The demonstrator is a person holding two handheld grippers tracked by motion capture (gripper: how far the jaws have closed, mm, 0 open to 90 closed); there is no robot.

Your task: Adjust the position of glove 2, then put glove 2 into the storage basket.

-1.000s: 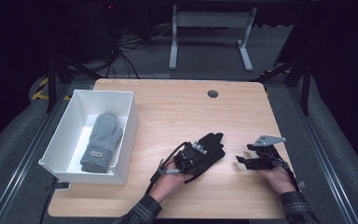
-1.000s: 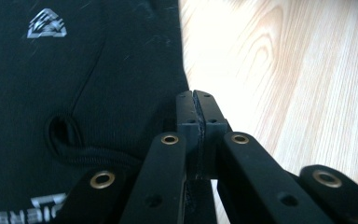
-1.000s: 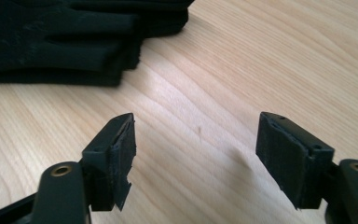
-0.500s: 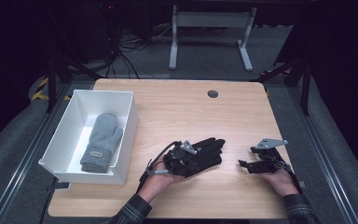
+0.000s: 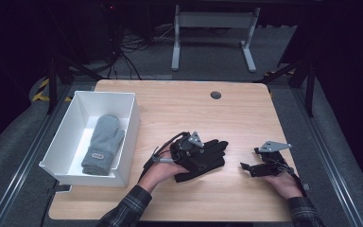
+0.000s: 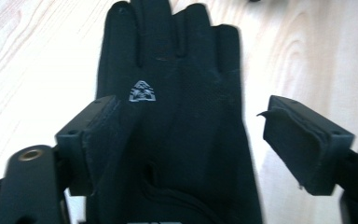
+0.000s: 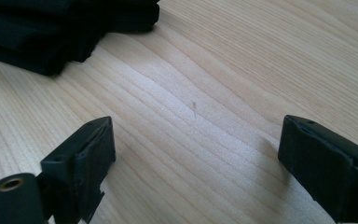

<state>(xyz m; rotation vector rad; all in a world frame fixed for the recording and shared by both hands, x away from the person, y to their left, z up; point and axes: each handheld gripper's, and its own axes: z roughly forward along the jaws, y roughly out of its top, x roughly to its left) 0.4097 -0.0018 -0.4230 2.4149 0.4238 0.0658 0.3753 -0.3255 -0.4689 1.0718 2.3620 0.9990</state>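
Observation:
A black glove (image 5: 207, 160) lies flat on the wooden table (image 5: 179, 109), fingers pointing away from my left hand. My left gripper (image 5: 189, 147) hovers over its cuff end. In the left gripper view the glove (image 6: 177, 70) with a small grey logo runs between the jaws; my left gripper (image 6: 191, 140) is open, its left jaw overlapping the glove's edge and its right jaw off to the side. My right gripper (image 5: 251, 168) rests near the table's right front, open over bare wood (image 7: 193, 140), with the glove (image 7: 51, 32) lying farther off.
A white bin (image 5: 127, 137) stands at the table's left side and holds a grey mitten (image 5: 103, 144). A round cable hole (image 5: 215, 95) sits near the far edge. Bare wood stretches across the table's far half.
My left hand has drawn back to the left along the black glove, toward its cuff. The glove and my right gripper have hardly moved.

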